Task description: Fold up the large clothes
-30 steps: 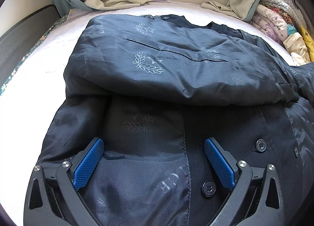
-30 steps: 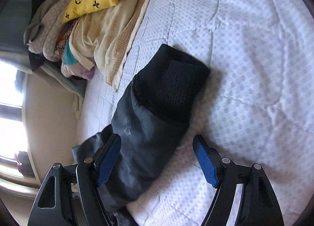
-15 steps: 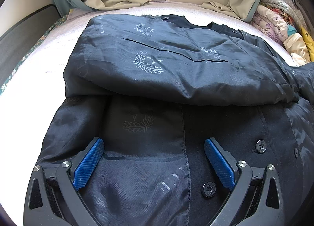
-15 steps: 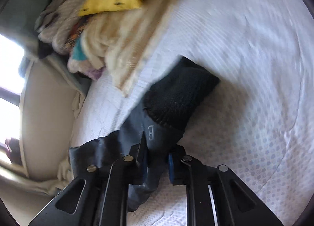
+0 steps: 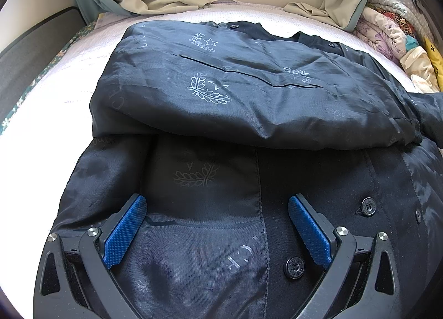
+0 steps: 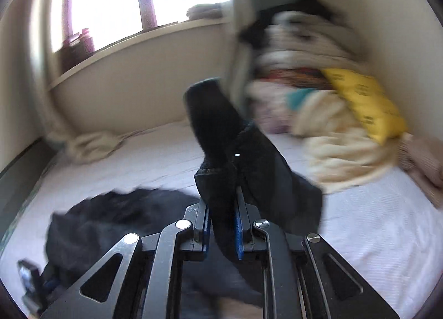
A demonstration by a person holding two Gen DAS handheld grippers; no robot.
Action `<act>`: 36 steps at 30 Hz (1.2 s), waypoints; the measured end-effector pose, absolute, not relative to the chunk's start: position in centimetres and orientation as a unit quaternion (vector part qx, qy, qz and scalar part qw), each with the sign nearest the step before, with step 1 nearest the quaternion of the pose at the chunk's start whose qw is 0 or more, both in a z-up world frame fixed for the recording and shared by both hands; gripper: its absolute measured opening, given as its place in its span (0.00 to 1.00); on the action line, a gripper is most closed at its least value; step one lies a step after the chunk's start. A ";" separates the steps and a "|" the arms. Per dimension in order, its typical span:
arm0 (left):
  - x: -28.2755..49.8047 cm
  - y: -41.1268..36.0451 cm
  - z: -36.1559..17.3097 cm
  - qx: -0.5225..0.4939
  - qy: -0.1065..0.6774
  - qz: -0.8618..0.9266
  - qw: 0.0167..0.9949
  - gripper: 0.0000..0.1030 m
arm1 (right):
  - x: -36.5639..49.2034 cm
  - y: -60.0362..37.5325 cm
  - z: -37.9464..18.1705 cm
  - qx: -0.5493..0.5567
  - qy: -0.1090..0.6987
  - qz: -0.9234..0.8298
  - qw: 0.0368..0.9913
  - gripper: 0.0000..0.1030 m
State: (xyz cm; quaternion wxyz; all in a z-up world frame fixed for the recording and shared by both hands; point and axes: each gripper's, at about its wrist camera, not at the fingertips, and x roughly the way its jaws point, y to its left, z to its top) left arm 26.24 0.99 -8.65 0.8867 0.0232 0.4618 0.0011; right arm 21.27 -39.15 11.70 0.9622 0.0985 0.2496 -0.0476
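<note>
The right gripper [image 6: 220, 229] is clamped on the sleeve [image 6: 221, 136] of a dark jacket. The sleeve rises from between the fingers toward twelve o'clock, its knit cuff [image 6: 206, 114] uppermost, its long axis running straight away from the gripper. The picture is blurred. The jacket body [image 6: 119, 216] lies on the white bed [image 6: 373, 216] at about nine o'clock, low and left. The left gripper [image 5: 217, 231] sits with fingers wide apart, resting over the jacket lining [image 5: 199, 177], gripping nothing. A folded panel [image 5: 249, 92] lies across at twelve o'clock. Judging by this, the right hand is placed to carry the sleeve leftward over the body.
</note>
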 end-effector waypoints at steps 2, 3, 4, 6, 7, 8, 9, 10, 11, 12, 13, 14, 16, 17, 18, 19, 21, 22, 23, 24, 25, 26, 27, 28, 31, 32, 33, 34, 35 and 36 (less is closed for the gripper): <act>26.2 1.0 -8.6 0.023 0.462 0.001 0.887 1.00 | 22.2 -35.4 11.2 0.063 0.260 -0.016 0.963 0.10; 26.2 1.0 -8.6 0.023 0.462 0.001 0.887 1.00 | 22.7 -33.8 10.8 0.046 0.264 -0.006 0.963 0.10; 26.2 1.0 -8.6 0.023 0.462 0.001 0.887 1.00 | 23.0 -32.4 10.4 0.031 0.269 0.003 0.963 0.10; 26.3 1.0 -8.6 0.023 0.462 0.001 0.887 1.00 | 24.4 -29.3 9.2 0.001 0.282 0.023 0.959 0.09; 26.2 1.0 -8.6 0.023 0.462 0.002 0.887 1.00 | 25.0 -27.6 8.4 -0.012 0.291 0.036 0.956 0.09; 26.2 1.0 -8.6 0.023 0.462 0.002 0.887 1.00 | 25.3 -26.4 7.7 -0.023 0.297 0.044 0.954 0.09; 26.3 1.0 -8.6 0.023 0.462 0.002 0.887 1.00 | 25.6 -24.8 6.8 -0.040 0.303 0.053 0.951 0.09; 26.3 1.0 -8.6 0.023 0.462 0.002 0.887 1.00 | 25.8 -23.0 5.8 -0.060 0.308 0.060 0.948 0.09; 26.2 1.0 -8.6 0.023 0.462 0.002 0.887 1.00 | 26.0 -21.1 4.6 -0.083 0.315 0.068 0.943 0.09; 26.3 1.0 -8.6 0.023 0.462 0.002 0.886 1.00 | 26.0 -19.6 3.6 -0.099 0.322 0.077 0.938 0.09; 26.3 1.0 -8.6 0.024 0.462 0.002 0.886 1.00 | 25.9 -18.2 2.6 -0.112 0.330 0.087 0.933 0.09; 26.3 0.9 -8.6 0.024 0.463 0.003 0.886 1.00 | 26.0 -16.9 1.4 -0.127 0.341 0.101 0.926 0.09; 26.3 0.8 -8.5 0.025 0.463 0.004 0.886 1.00 | 26.3 -15.0 -0.7 -0.143 0.362 0.114 0.914 0.09; 26.3 0.7 -8.5 0.026 0.463 0.005 0.886 1.00 | 26.4 -14.4 -1.6 -0.148 0.371 0.118 0.909 0.09; 26.3 0.7 -8.5 0.027 0.463 0.006 0.886 1.00 | 26.6 -13.9 -2.5 -0.153 0.381 0.122 0.904 0.10; 26.3 0.6 -8.5 0.027 0.463 0.006 0.886 1.00 | 26.6 -13.6 -3.1 -0.151 0.388 0.126 0.900 0.15; 26.3 0.6 -8.5 0.026 0.463 0.005 0.886 1.00 | 26.8 -13.8 -3.3 -0.137 0.402 0.137 0.895 0.36; 26.3 0.6 -8.5 0.025 0.463 0.006 0.886 1.00 | 26.7 -14.0 -2.9 -0.120 0.405 0.147 0.895 0.57; 26.3 0.6 -8.5 0.025 0.463 0.005 0.886 1.00 | 26.5 -14.4 -2.5 -0.102 0.404 0.153 0.896 0.65; 26.4 0.6 -8.5 0.024 0.463 0.005 0.886 1.00 | 26.2 -15.0 -1.8 -0.078 0.401 0.157 0.899 0.73; 26.3 0.6 -8.5 0.022 0.463 0.004 0.886 1.00 | 25.7 -15.7 -1.3 -0.063 0.401 0.159 0.900 0.76; 26.4 0.6 -8.5 0.021 0.464 0.004 0.886 1.00 | 25.4 -16.2 -0.7 -0.045 0.406 0.165 0.898 0.76; 26.4 0.6 -8.5 0.021 0.464 0.004 0.885 1.00 | 25.3 -16.6 -0.2 -0.036 0.409 0.167 0.896 0.76; 26.4 0.7 -8.4 0.020 0.465 0.004 0.885 1.00 | 24.9 -17.1 0.1 -0.025 0.413 0.167 0.895 0.76; 26.5 0.7 -8.4 0.018 0.467 0.002 0.884 1.00 | 23.7 -18.2 0.1 -0.023 0.423 0.151 0.893 0.77; 26.5 0.8 -8.3 0.017 0.468 0.001 0.883 1.00 | 23.3 -18.6 0.0 -0.024 0.428 0.147 0.891 0.77; 26.6 0.8 -8.2 0.016 0.471 0.000 0.882 1.00 | 22.9 -18.7 -0.2 -0.024 0.433 0.144 0.890 0.77; 26.6 0.9 -8.1 0.017 0.473 -0.001 0.881 1.00 | 22.6 -18.9 -0.5 -0.024 0.436 0.140 0.889 0.77; 26.7 0.9 -7.9 0.020 0.478 -0.002 0.878 1.00 | 22.2 -19.0 -0.8 -0.024 0.439 0.135 0.888 0.77; 26.7 0.8 -7.8 0.024 0.482 -0.002 0.876 1.00 | 21.9 -19.2 -0.9 -0.026 0.439 0.132 0.888 0.77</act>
